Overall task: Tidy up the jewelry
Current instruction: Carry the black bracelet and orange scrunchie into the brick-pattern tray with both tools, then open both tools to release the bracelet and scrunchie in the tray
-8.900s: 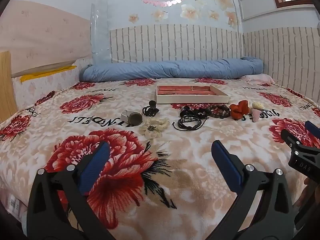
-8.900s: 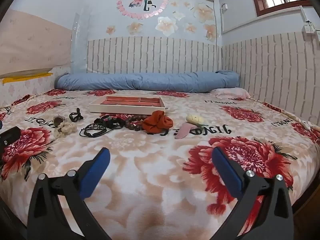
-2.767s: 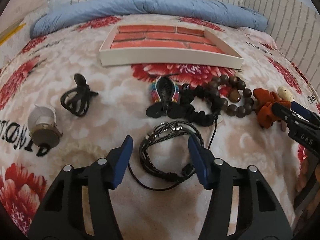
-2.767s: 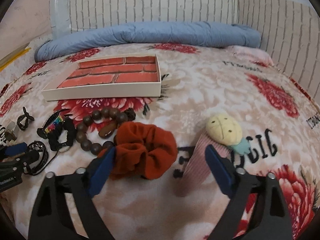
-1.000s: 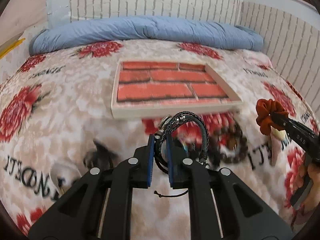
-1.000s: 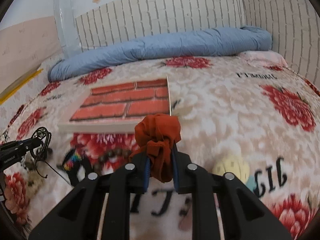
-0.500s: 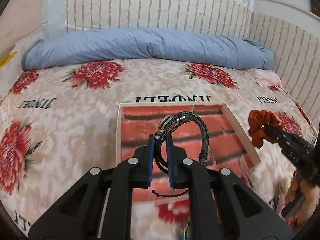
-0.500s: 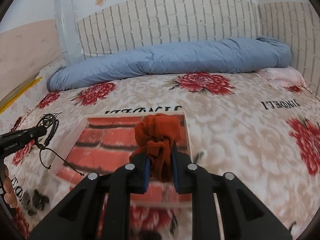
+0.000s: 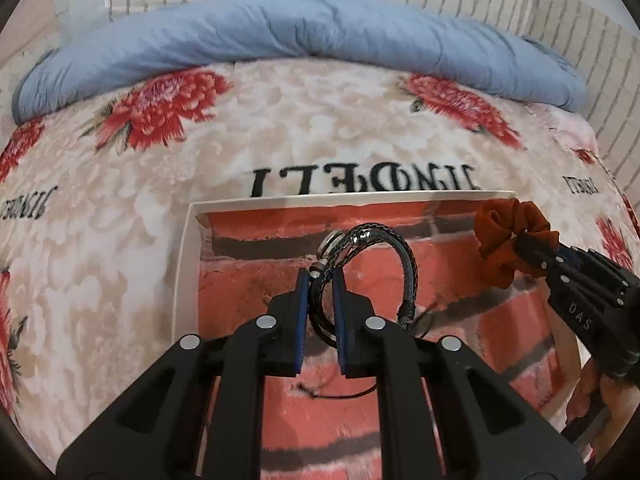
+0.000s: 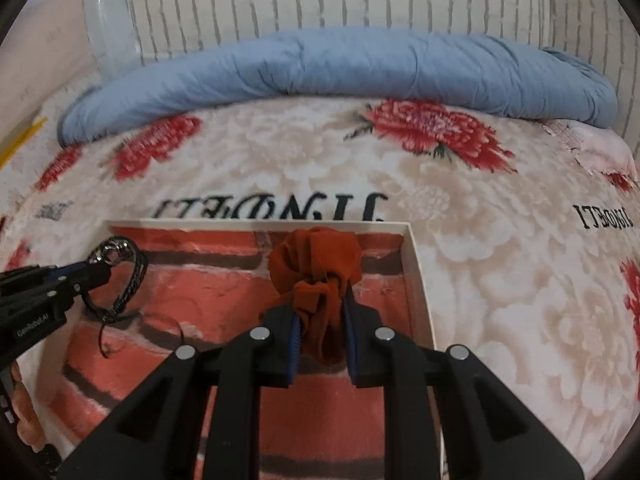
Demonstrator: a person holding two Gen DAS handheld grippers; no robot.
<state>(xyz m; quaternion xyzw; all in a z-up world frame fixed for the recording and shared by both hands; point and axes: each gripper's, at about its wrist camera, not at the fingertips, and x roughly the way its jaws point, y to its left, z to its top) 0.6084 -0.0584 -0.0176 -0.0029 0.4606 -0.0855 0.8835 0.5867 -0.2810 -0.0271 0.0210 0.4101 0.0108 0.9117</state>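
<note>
Here bracelet (image 9: 400, 256) and scrunchie (image 10: 316, 276) sit pinched between jaws.

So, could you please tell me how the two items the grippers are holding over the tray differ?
The left gripper holds a black braided bracelet, a thin open loop with metal fittings; the right gripper holds a rust-orange scrunchie, a soft bunched wad of cloth. Both are pinched between shut jaws over the brick-patterned tray.

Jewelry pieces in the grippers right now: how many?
2. A black braided bracelet is clamped in the left gripper over the tray; a rust scrunchie is in the right gripper, also over it. Others may be out of view.
</note>
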